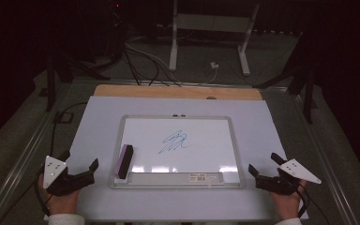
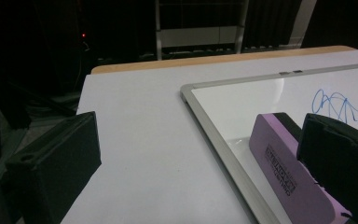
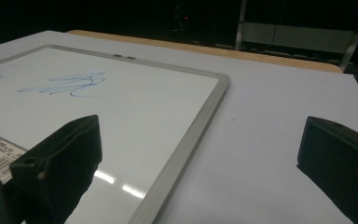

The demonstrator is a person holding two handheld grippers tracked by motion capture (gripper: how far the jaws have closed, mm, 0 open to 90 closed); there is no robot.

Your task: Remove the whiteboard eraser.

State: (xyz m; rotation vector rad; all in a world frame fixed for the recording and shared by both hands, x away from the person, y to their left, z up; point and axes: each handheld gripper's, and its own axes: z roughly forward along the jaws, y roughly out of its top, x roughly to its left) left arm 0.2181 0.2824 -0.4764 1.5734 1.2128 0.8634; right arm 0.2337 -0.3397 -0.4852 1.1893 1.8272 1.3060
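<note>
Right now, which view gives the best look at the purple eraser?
The left gripper view: the purple eraser lies close up on the whiteboard, its printed label and dark felt side visible, though the near jaw covers part of it. The high view shows the whole eraser, small, at the board's left edge.

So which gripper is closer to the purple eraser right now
Left. The left gripper sits open just off the whiteboard's left edge, beside the eraser. The right gripper is open past the board's right edge, across from it.
</note>
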